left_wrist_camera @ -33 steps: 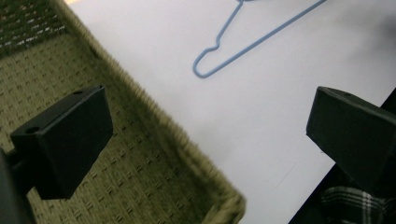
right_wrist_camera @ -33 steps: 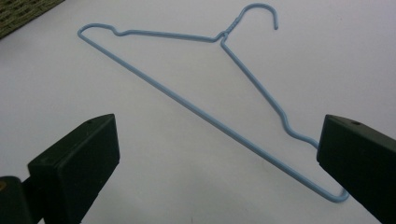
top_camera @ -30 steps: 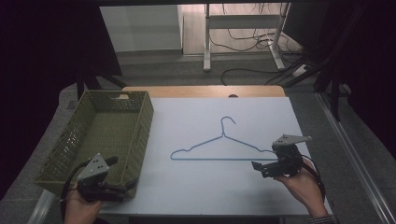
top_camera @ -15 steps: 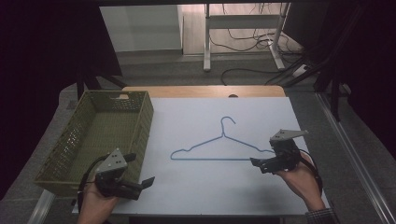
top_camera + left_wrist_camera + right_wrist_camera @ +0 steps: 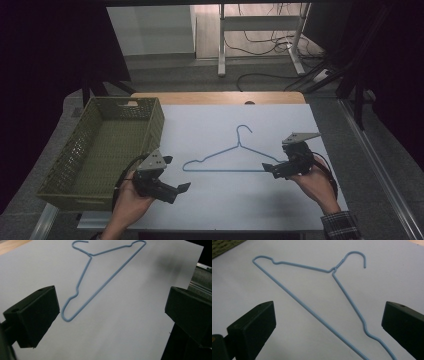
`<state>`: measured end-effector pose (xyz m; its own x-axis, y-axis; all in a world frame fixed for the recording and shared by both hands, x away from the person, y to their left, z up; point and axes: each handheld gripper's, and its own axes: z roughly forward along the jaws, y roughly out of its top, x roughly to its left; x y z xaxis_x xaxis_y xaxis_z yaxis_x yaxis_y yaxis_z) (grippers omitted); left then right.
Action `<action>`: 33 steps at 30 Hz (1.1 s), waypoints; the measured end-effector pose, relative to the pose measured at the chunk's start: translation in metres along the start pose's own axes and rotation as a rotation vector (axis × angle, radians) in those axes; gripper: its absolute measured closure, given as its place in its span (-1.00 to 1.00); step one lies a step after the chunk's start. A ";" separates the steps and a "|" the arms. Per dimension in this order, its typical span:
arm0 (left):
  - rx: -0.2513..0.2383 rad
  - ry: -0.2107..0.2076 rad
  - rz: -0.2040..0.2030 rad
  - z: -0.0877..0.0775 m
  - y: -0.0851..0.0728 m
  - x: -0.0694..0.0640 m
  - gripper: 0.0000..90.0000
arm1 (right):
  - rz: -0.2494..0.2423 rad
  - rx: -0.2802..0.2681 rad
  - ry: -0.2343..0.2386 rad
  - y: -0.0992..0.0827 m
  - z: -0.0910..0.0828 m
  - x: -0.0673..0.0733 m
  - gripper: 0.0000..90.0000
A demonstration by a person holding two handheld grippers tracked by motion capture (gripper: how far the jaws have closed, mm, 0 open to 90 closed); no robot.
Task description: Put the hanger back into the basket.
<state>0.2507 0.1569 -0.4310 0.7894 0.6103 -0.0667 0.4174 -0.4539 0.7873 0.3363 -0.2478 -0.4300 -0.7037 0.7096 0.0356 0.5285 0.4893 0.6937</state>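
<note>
A blue wire hanger (image 5: 235, 157) lies flat on a white sheet (image 5: 220, 200), hook pointing away from me. My left gripper (image 5: 176, 174) hovers just short of the hanger's left end, open and holding nothing. In the left gripper view the hanger (image 5: 105, 282) stretches ahead of the wide-apart jaws (image 5: 112, 315). My right gripper (image 5: 270, 171) sits at the hanger's right end, also open. In the right gripper view the hanger (image 5: 312, 311) runs off the bottom between the spread jaws (image 5: 328, 320), which do not touch it.
A green woven basket (image 5: 155, 125) stands on the table's left side, right beside my left hand. The wooden table edge (image 5: 215, 97) shows beyond the sheet. Cables and a metal stand lie on the floor behind.
My left gripper has moved right, from the basket's front corner out over the white sheet toward the hanger's left end. The right gripper has edged slightly closer to the hanger's right end.
</note>
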 end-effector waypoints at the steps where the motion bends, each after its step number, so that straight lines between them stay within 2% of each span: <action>1: 0.007 0.002 0.007 0.005 0.002 0.001 -1.00 | -0.003 0.006 -0.003 0.001 0.002 -0.001 -1.00; 5: 0.012 -0.013 0.018 0.019 0.006 0.004 -1.00 | 0.008 0.019 -0.013 0.005 0.011 -0.005 -1.00; 6: 0.009 -0.022 0.018 0.026 0.008 0.007 -1.00 | 0.024 0.022 -0.011 0.007 0.016 -0.010 -1.00; 8: 0.007 -0.023 0.016 0.029 0.008 0.008 -1.00 | 0.029 0.030 -0.008 0.009 0.020 -0.013 -1.00; 11: 0.005 -0.026 0.020 0.039 0.009 0.012 -1.00 | 0.026 0.040 -0.005 0.010 0.025 -0.016 -1.00; 13: 0.010 -0.046 0.008 0.046 0.010 0.014 -1.00 | 0.025 0.053 -0.001 0.013 0.031 -0.018 -1.00; 15: 0.010 -0.067 0.002 0.052 0.011 0.016 -1.00 | 0.014 0.066 -0.007 0.015 0.037 -0.019 -1.00; 17: 0.008 -0.071 0.002 0.058 0.012 0.017 -1.00 | 0.006 0.085 -0.009 0.018 0.046 -0.021 -0.95; 18: 0.010 -0.091 -0.009 0.065 0.012 0.019 -1.00 | -0.003 0.092 -0.010 0.019 0.049 -0.021 -0.94; 23: 0.012 -0.101 -0.015 0.075 0.013 0.022 -1.00 | -0.026 0.106 -0.009 0.025 0.062 -0.024 -0.84; 24: 0.007 -0.112 -0.028 0.080 0.013 0.023 -1.00 | -0.026 0.103 -0.002 0.026 0.065 -0.025 -0.80; 30: 0.012 -0.126 -0.048 0.086 0.009 0.028 -1.00 | -0.053 0.102 0.006 0.033 0.077 -0.029 -0.62; 31: 0.013 -0.130 -0.053 0.087 0.007 0.030 -1.00 | -0.075 0.119 -0.001 0.035 0.083 -0.031 -0.56; 33: 0.010 -0.144 -0.064 0.089 0.005 0.032 -1.00 | -0.082 0.121 0.000 0.035 0.085 -0.031 -0.52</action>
<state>0.3178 0.1166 -0.4834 0.8168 0.5395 -0.2043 0.4730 -0.4236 0.7726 0.4174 -0.2096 -0.4679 -0.7469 0.6647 -0.0174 0.5228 0.6032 0.6024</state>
